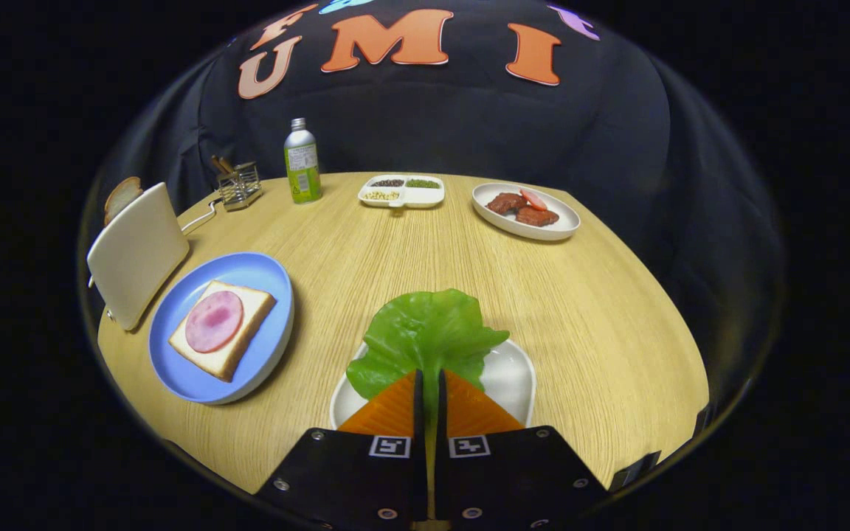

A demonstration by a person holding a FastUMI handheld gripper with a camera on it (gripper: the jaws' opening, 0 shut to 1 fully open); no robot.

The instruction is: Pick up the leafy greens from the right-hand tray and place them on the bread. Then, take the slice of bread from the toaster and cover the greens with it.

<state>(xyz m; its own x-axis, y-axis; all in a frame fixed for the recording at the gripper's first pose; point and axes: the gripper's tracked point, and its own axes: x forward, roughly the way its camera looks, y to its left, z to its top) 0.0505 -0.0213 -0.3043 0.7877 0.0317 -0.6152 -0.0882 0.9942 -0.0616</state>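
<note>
Gripper [429, 383] level, fingers clamped on leafy greens [425, 335]; greens over white tray [510, 380].

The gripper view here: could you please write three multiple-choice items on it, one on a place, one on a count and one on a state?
1. Where is the ham-topped bread slice?
A. round blue plate
B. white toaster
C. three-part white dish

2. How many bottles stand on the round wooden table?
A. none
B. one
C. three

3. What is the gripper doing?
A. open, holding nothing
B. shut on the green lettuce leaf
C. shut on a fork

Key: 1 A, bread lies on the plate. 2 B, one green-labelled metal bottle. 3 B, both fingers pinch the leaf's stem.
</note>
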